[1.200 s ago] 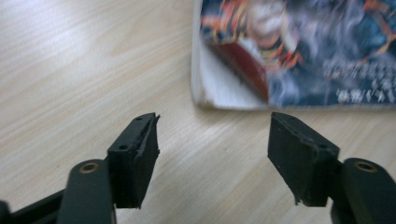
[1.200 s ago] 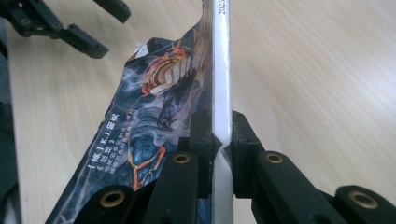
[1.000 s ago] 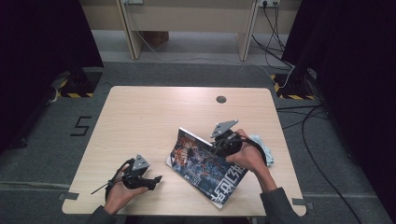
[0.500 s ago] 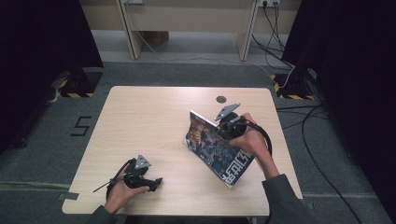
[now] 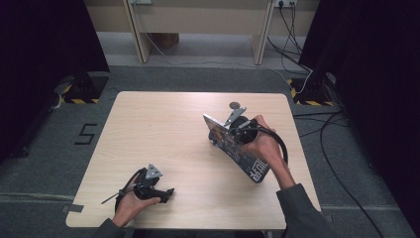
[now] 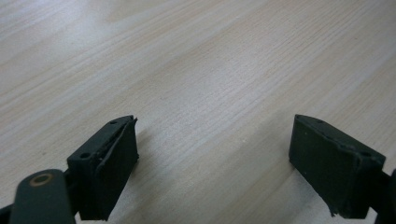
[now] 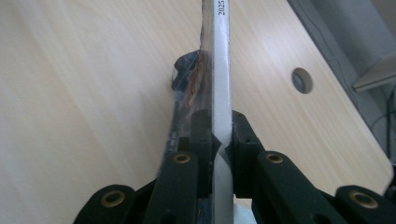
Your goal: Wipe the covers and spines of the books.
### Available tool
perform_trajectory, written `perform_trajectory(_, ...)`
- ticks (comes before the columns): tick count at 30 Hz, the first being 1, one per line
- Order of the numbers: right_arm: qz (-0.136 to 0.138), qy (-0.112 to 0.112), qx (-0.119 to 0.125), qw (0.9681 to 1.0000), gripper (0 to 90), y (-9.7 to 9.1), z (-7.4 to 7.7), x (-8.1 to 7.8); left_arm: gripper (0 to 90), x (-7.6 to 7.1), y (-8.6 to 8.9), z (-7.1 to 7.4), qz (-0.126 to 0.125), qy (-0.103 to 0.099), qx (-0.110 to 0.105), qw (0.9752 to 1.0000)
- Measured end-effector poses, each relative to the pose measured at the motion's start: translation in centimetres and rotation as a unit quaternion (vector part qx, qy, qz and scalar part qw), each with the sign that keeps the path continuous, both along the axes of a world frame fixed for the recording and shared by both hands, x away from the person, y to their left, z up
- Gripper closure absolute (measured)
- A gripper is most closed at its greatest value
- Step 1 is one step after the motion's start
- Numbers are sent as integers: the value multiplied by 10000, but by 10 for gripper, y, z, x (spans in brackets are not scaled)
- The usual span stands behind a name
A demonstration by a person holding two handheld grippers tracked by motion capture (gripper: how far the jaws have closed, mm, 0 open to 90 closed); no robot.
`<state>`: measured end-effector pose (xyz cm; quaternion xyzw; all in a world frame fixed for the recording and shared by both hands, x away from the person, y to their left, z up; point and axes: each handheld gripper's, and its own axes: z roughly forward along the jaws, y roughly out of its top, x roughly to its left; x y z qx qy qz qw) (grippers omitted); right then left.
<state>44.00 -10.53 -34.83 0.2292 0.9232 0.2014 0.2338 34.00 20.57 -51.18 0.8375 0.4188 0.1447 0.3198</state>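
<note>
Two grippers, right gripper (image 5: 229, 130) pinching magazine (image 5: 242, 153) spine, now raised on edge toward one o'clock, left gripper (image 6: 212, 154) jaws just spread wider, empty, on table (image 5: 163, 129).

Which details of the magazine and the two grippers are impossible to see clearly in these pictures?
- Magazine cover text: too small in the high view; edge-on in the right gripper view.
- Its lower end: cut off by the bottom edge of the right gripper view, behind the right gripper.
- Left gripper body: partly hidden under the hand, high view.
</note>
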Motion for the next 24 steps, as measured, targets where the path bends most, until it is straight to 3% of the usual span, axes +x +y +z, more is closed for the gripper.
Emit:
perform_trajectory(5, 216, 281, 20, 9994, 827, 17, -1, -17, 143, 0, 0, 0, -3, 7, -9, 10000)
perform_trajectory(9, 301, 371, 133, 9988, 824, 22, -5, -20, 144, 1, 1, 0, -18, -6, -16, 10000)
perform_trajectory(15, 407, 456, 87, 9981, 828, 29, -11, -31, 143, 2, 0, 0, 1, -9, -35, 10000)
perform_trajectory(17, 547, 637, 185, 9963, 828, 32, -16, -33, 144, 3, 1, 0, -17, -22, -23, 10000)
perform_trajectory(19, 593, 607, 90, 9964, 828, 38, -20, -35, 143, 4, 1, -1, -8, -24, -39, 10000)
perform_trajectory(24, 671, 876, 69, 9939, 827, 46, -37, -37, 143, 7, 7, -1, 54, -37, -38, 10000)
